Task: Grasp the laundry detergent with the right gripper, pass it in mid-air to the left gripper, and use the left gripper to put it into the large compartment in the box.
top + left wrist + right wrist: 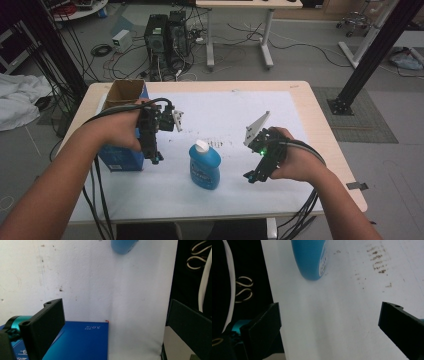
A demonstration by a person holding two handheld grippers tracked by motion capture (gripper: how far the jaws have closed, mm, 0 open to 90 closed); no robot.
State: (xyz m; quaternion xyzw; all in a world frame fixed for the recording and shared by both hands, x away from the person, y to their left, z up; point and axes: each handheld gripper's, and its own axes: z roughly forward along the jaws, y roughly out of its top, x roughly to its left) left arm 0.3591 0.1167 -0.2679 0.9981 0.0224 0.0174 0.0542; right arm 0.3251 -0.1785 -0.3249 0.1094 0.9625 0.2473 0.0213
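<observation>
On the white table (300, 150): one blue bottle (205, 165), one box (122, 150), two wide-open, seemingly empty hand-held grippers (156, 159) (248, 177).

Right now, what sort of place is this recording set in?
Probably a lab or workshop: computer towers with loose cables on the floor, black rig frames, and a paper-covered table.

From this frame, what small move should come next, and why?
Probably ease the right gripper toward the blue bottle and close on its body. Its jaws stand wide open with nothing between them, and the bottle stands upright just ahead; the left gripper, also open, hangs by the blue box.
</observation>
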